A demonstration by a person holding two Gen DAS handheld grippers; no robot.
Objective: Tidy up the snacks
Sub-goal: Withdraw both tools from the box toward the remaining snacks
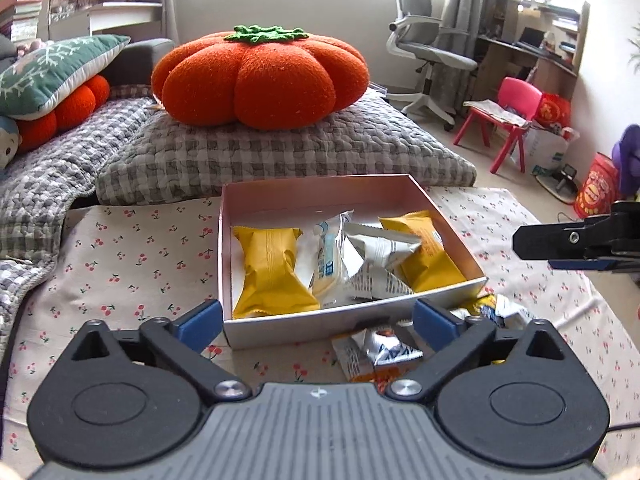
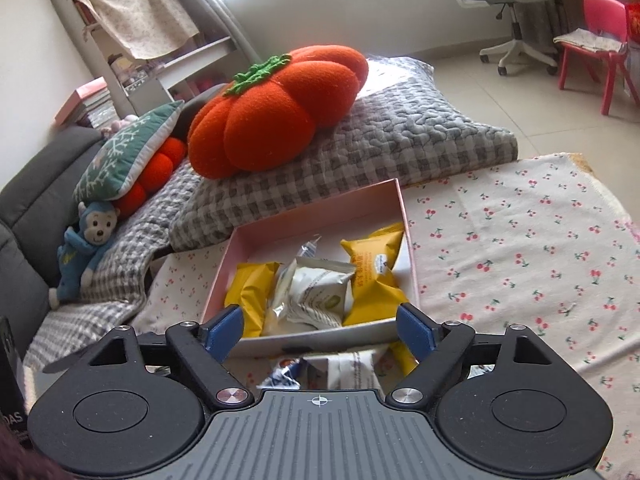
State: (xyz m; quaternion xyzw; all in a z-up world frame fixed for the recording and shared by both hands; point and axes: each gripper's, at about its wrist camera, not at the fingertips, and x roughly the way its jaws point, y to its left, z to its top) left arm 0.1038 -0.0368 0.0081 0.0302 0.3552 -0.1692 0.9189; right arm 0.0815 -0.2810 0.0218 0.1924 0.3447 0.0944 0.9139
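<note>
A shallow pink box (image 1: pixel 320 186) sits on a cherry-print cloth. It holds two yellow snack packets (image 1: pixel 272 268) (image 1: pixel 424 256) and several white ones (image 1: pixel 376 264). More loose packets (image 1: pixel 380 350) lie on the cloth just in front of the box. My left gripper (image 1: pixel 318 320) stands open over the box's near wall, with nothing between its blue pads. My right gripper (image 2: pixel 320 330) is open too, above the loose packets (image 2: pixel 352 368) and the near wall of the box (image 2: pixel 320 208), holding nothing. In the left wrist view the right gripper (image 1: pixel 532 250) reaches in from the right edge.
Behind the box, an orange pumpkin cushion (image 1: pixel 260 76) sits on a grey checked quilted cushion (image 1: pixel 280 152). Pillows and a blue monkey plush (image 2: pixel 86 248) lie at the left by a sofa. An office chair (image 1: pixel 424 40) and a pink chair (image 1: pixel 508 116) stand far right.
</note>
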